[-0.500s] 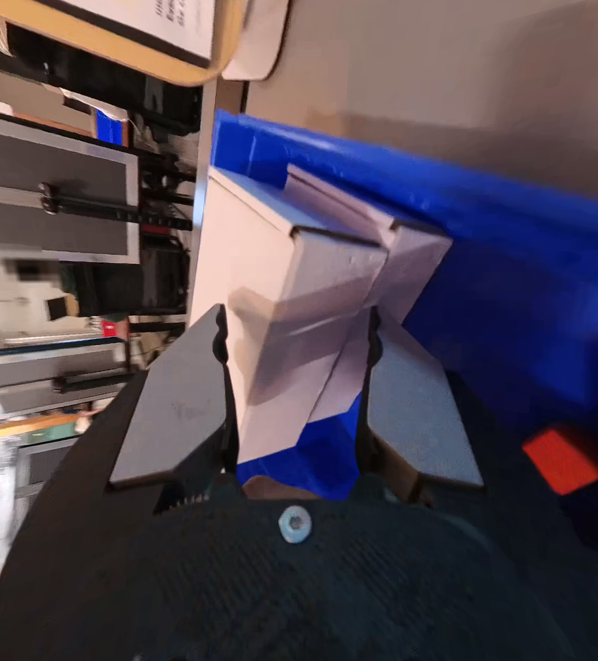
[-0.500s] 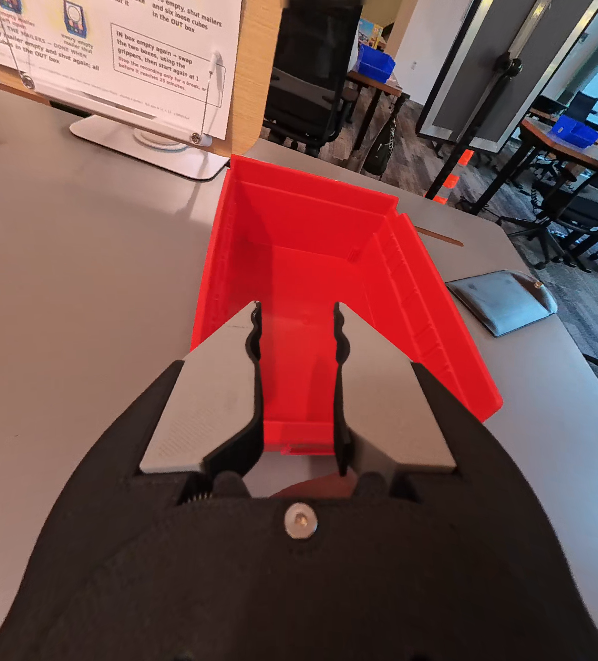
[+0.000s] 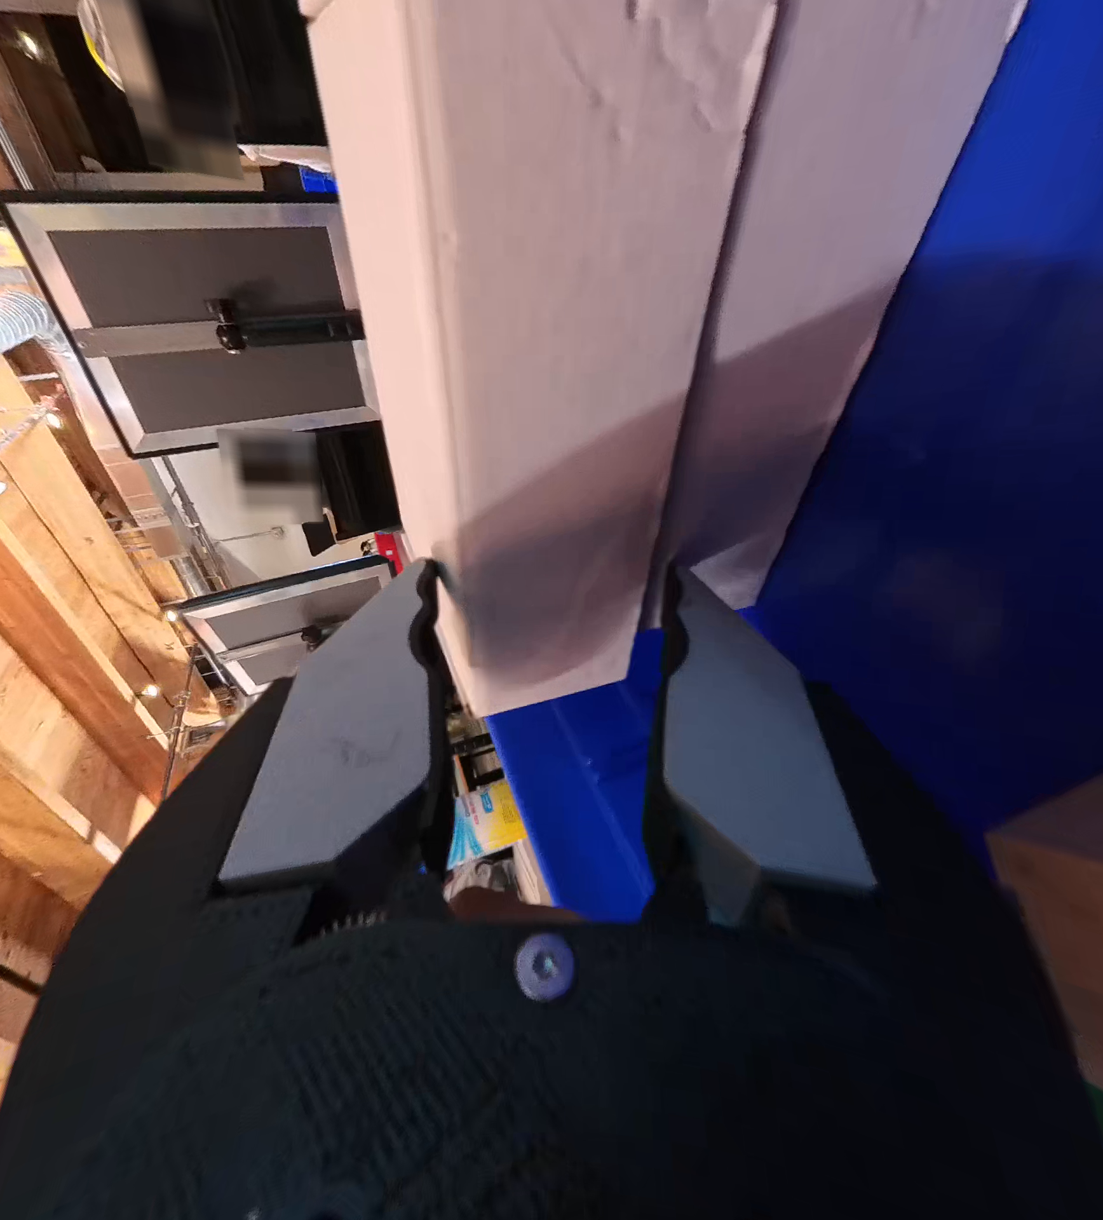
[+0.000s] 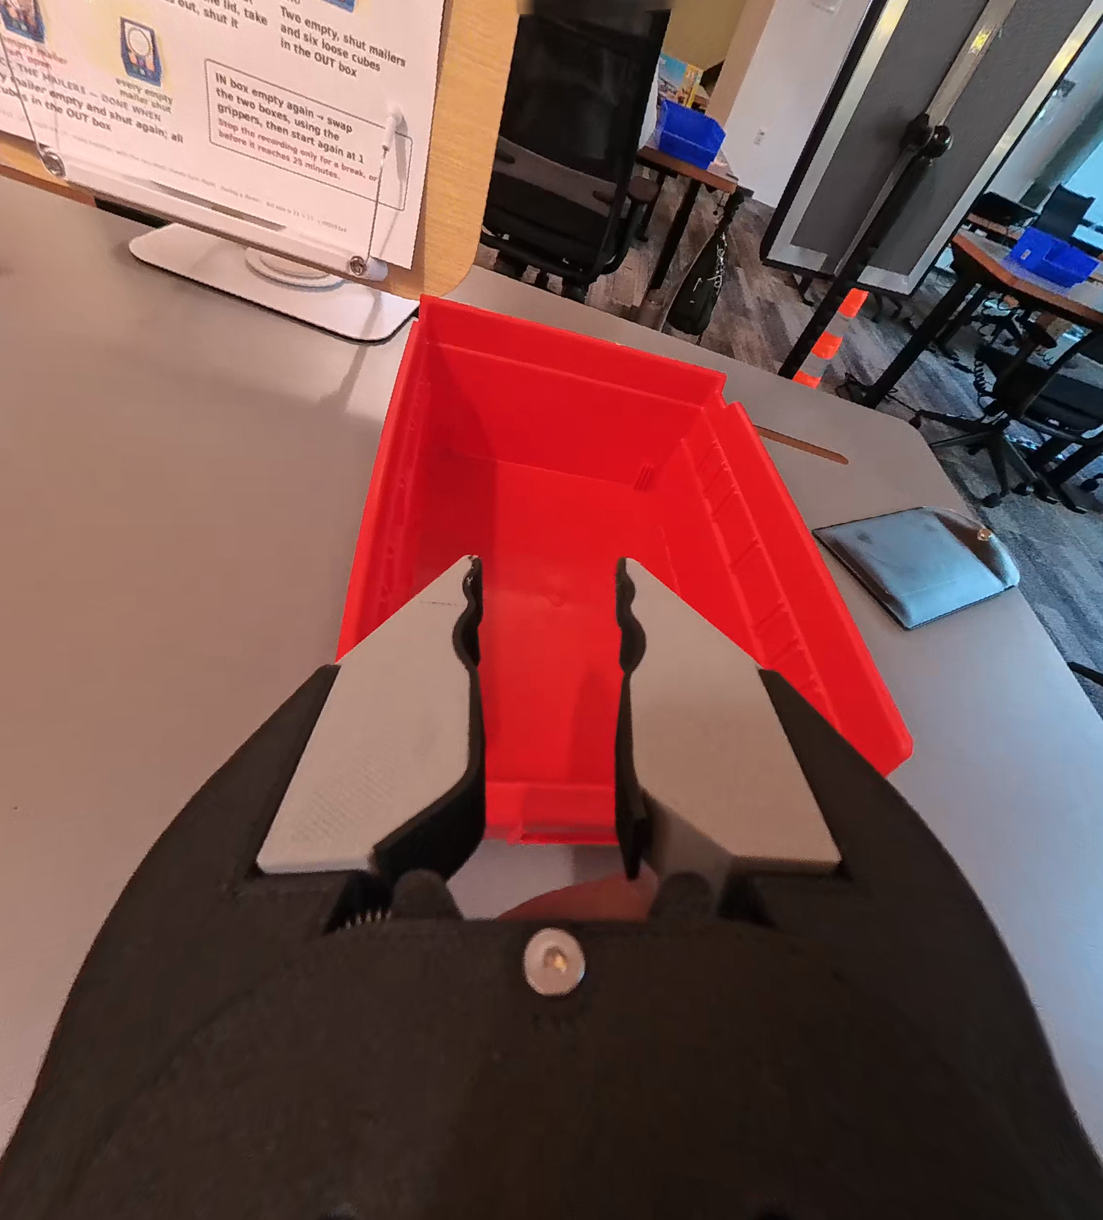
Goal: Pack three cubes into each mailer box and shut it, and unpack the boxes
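Left gripper [image 3: 545, 594]: fingers clamped on a white mailer box [image 3: 568, 297], its near end between the tips.
Mailer box: lifted against a blue bin [image 3: 998, 462]; a brown cube [image 3: 1090, 937] sits near right.
Right gripper [image 4: 549, 574]: fingers narrowly parted, holding nothing.
Beyond it: red bin [image 4: 800, 581] on the grey table [image 4: 139, 528]; instruction sheet [image 4: 205, 86] far left.

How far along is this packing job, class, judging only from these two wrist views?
Done: nothing visible; the red bin is empty. In hand: the left gripper grips a white mailer box beside the blue bin; the right gripper is open and holds nothing. Left: seemingly most of the job.
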